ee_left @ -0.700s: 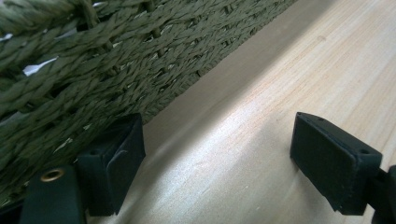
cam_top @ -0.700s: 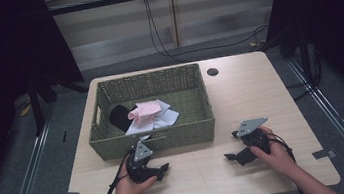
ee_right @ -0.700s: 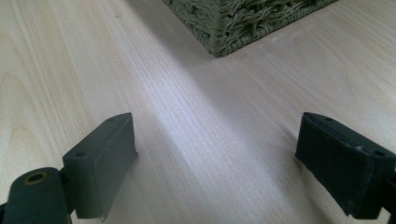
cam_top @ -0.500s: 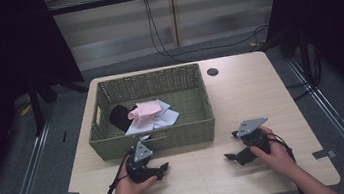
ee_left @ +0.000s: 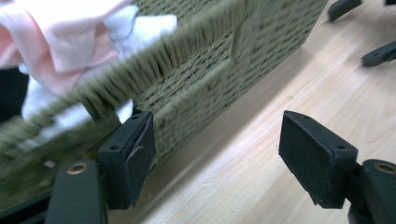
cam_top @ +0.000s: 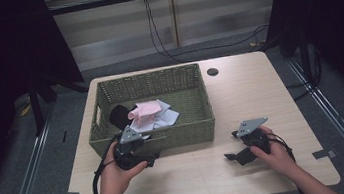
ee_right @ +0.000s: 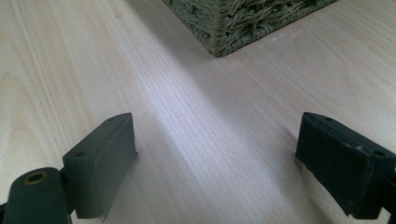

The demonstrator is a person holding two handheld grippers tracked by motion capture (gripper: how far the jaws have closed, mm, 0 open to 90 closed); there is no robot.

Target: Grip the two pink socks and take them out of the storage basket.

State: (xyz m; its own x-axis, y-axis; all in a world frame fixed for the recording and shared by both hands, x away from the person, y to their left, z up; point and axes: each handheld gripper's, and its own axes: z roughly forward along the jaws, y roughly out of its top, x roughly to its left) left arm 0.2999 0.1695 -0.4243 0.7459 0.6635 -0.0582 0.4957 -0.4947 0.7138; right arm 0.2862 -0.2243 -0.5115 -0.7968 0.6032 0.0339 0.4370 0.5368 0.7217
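Cloths [cam_top: 151, 116] lie heaped in the left half of the basket [cam_top: 199, 126], which stands on the table [cam_top: 255, 91] toward its left side. From left to right the heap reads: a black item [cam_top: 120, 116], a pink cloth [cam_top: 144, 110] on top, and a white one [cam_top: 165, 119] spreading toward the basket's middle. The right half of the basket floor is bare.

Left gripper [cam_top: 139, 154] sits at the basket's near wall, just outside it. In the left gripper view its jaws stand wide apart and hold nothing; one pad [ee_left: 140, 151] is close against the woven wall, below the rim, with pink and white fabric showing above the rim.

Right gripper [cam_top: 242, 152] rests low over bare tabletop, well apart from the basket's near right corner [ee_right: 217, 44]. Its jaws are likewise spread wide and empty.

Assessment: the step in hand appears to be a reach by the left gripper for the cloth heap. To do it well, the gripper needs to rise clear of the rim before going forward, since the wall stands directly in its path and a pad could snag the weave or shove the basket. Jaws should stay open until they straddle a raised fold of the pink cloth, then close on that single layer. The right gripper is free to steady the basket if it slides.
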